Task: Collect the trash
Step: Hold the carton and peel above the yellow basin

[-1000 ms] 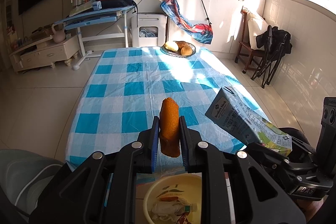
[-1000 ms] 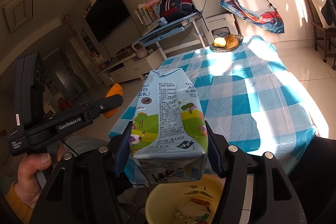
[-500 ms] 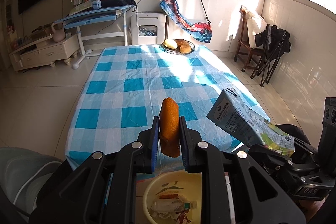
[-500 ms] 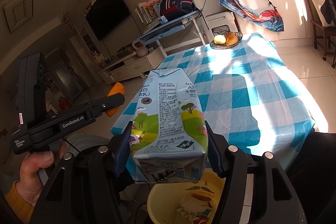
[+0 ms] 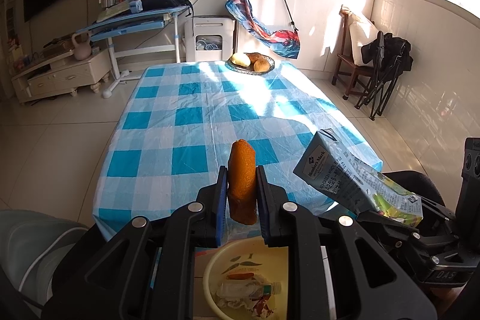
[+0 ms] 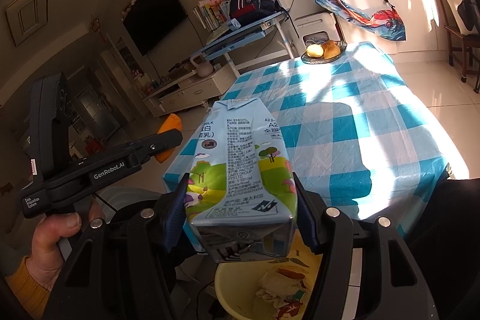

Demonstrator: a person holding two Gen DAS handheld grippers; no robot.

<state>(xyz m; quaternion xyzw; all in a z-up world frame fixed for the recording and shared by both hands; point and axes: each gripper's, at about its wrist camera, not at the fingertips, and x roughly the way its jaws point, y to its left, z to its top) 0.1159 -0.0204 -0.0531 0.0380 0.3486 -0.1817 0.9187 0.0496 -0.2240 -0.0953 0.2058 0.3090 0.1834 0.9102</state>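
The left gripper [image 5: 241, 194] clamped the orange peel [image 5: 242, 182] upright, and the right gripper [image 6: 240, 212] pinched the milk carton [image 6: 240, 170] lengthwise; the yellow bin [image 5: 210, 269] lay directly below both, seemingly nearer the carton

You are holding two trash items above the yellow basin [image 5: 210, 275], which is sitting at the bottom centre of both wrist views. The orange peel [image 5: 241, 183] is standing nearly upright at the centre of the left wrist view, pinched on both sides. The milk carton [image 6: 240, 173], light blue with a green meadow print, is filling the centre of the right wrist view, its gabled top pointing away and its base nearest the lens. The basin is already containing a clear plastic bottle [image 5: 247, 288] and crumpled wrappers [image 6: 279, 290].
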